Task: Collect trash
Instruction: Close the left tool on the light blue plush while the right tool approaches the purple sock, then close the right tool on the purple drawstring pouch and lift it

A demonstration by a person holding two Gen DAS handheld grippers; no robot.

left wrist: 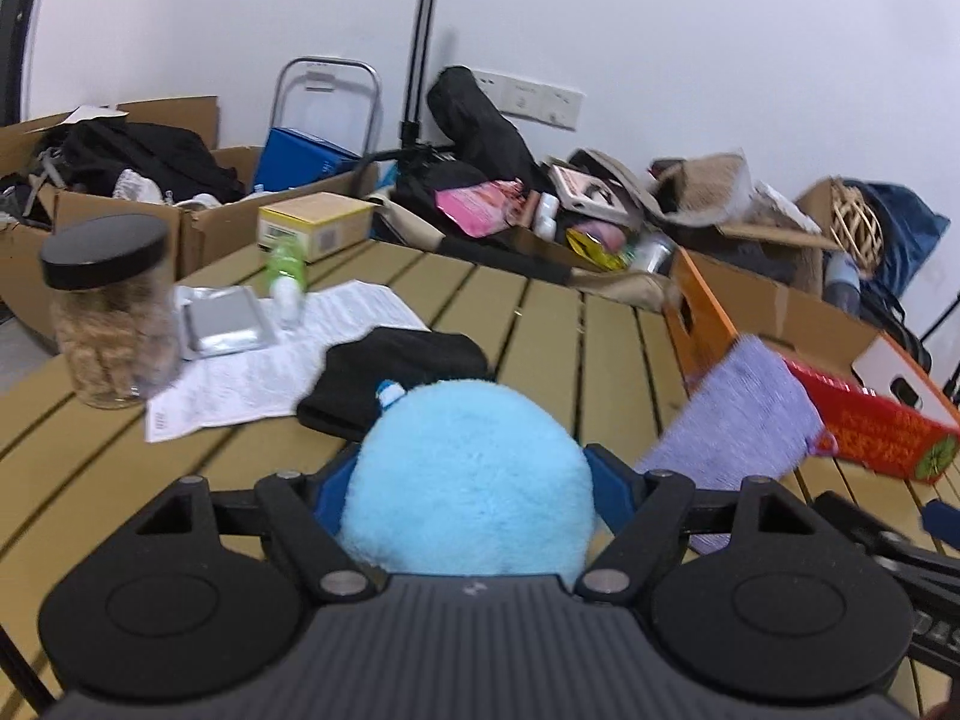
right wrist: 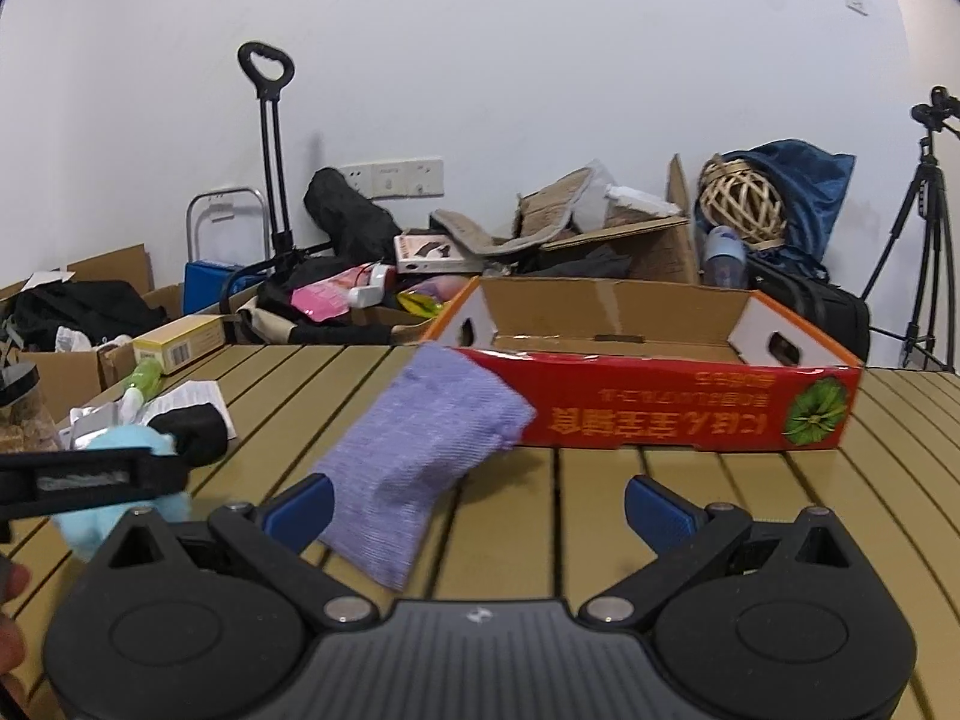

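Purple cloth (right wrist: pixel 414 456) against red box (right wrist: pixel 660 414), jar (left wrist: pixel 111 312) possibly blurred

Room: plain white wall (right wrist: pixel 540 60) carrying a row of white sockets (right wrist: pixel 396 177), evenly lit. Slatted tan table (right wrist: pixel 600 510) in the foreground. Along the wall's foot: open cardboard boxes (left wrist: pixel 120 222) of dark clothing, a black folding trolley handle (right wrist: pixel 267 69), a woven rattan ball (right wrist: pixel 744 204) against blue fabric, and a black tripod (right wrist: pixel 924 228) at right.
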